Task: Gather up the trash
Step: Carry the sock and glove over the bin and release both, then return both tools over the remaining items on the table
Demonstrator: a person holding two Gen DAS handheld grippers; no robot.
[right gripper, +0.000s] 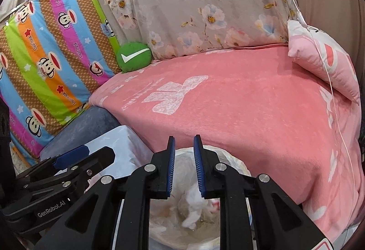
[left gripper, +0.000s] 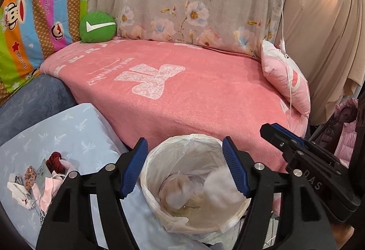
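Left gripper [left gripper: 184,165] wide, tilted over bin [left gripper: 159,211] | right gripper [right gripper: 184,165] narrow, seemingly empty

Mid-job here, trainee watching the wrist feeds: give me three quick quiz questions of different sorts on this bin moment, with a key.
1. True or false: the left gripper is clamped on a piece of trash.
2. Multiple choice: the lined trash bin stands A) on the pink blanket, B) below both grippers, in front of the pink blanket, C) behind the green cushion.
3. Fill in: the white crumpled tissue under the right gripper is inside the ____.

Key: 1 false, its jaws stand apart with nothing between them. 2 B. 3 bin.
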